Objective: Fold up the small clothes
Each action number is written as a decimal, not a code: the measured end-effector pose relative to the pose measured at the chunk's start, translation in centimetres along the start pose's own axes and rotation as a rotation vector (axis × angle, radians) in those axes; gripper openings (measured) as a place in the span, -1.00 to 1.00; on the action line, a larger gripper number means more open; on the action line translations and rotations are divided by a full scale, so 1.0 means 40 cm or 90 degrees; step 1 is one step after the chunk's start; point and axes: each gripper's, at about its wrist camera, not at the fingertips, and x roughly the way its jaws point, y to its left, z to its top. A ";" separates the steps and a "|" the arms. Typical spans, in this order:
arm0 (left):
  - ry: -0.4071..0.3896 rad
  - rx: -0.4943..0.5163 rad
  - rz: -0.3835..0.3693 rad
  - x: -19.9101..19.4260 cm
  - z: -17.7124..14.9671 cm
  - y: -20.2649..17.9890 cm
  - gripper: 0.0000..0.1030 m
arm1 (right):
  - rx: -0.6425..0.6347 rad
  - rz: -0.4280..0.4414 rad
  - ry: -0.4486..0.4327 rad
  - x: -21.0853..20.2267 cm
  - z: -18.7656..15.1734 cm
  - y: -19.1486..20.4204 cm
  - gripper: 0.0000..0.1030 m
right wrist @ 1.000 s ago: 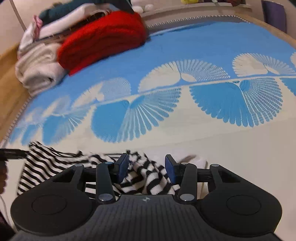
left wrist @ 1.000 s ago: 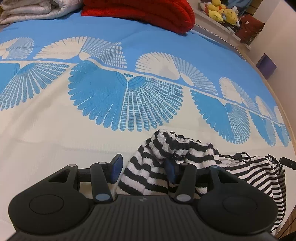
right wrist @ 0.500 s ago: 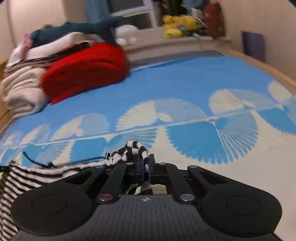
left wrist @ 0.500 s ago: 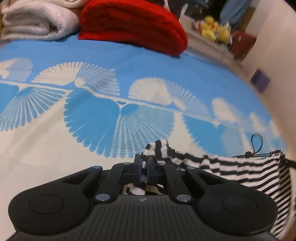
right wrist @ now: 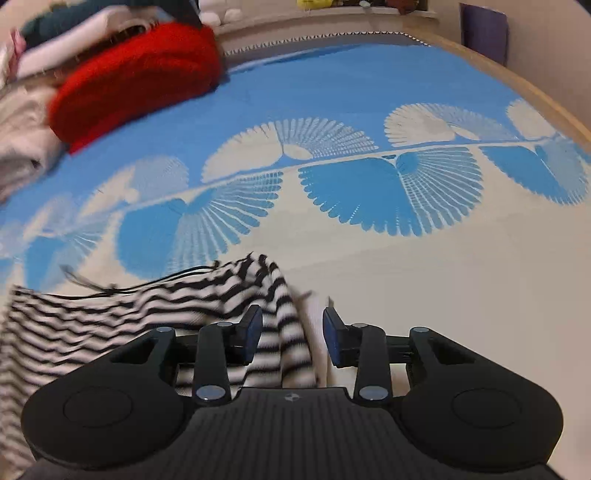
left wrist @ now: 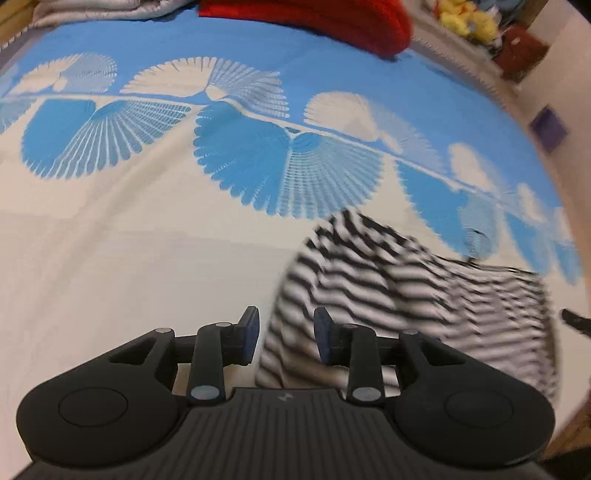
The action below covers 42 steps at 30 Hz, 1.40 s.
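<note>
A black-and-white striped garment [left wrist: 399, 280] with a thin black drawstring lies on the bed cover, blurred by motion. In the left wrist view it spreads to the right, its left end between my open left gripper [left wrist: 286, 334] jaws. In the right wrist view the garment [right wrist: 110, 317] spreads to the left, and its right end with a white edge lies between the jaws of my open right gripper [right wrist: 291, 336]. Neither gripper holds the cloth.
The bed cover [left wrist: 147, 240] is cream with blue fan patterns. A red folded blanket [right wrist: 140, 77] and pale folded cloths [right wrist: 22, 136] lie at the far edge. Plush toys [left wrist: 469, 18] sit beyond the bed. The wooden bed edge [right wrist: 546, 99] runs at right.
Half a second ago both grippers were shut on the garment's ends and held it up. Now both are open and the garment has dropped onto the cover.
</note>
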 end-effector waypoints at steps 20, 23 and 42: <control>0.149 -0.025 0.001 0.060 -0.218 0.038 -0.23 | -0.009 0.050 0.142 -0.082 -0.228 -0.084 0.02; 0.144 0.012 -0.005 0.068 -0.221 0.019 -0.96 | -0.010 0.060 0.149 -0.080 -0.234 -0.084 -0.44; -0.018 0.025 0.034 -0.078 -0.227 0.004 -0.86 | 0.039 -0.023 0.017 -0.138 -0.185 -0.119 -0.62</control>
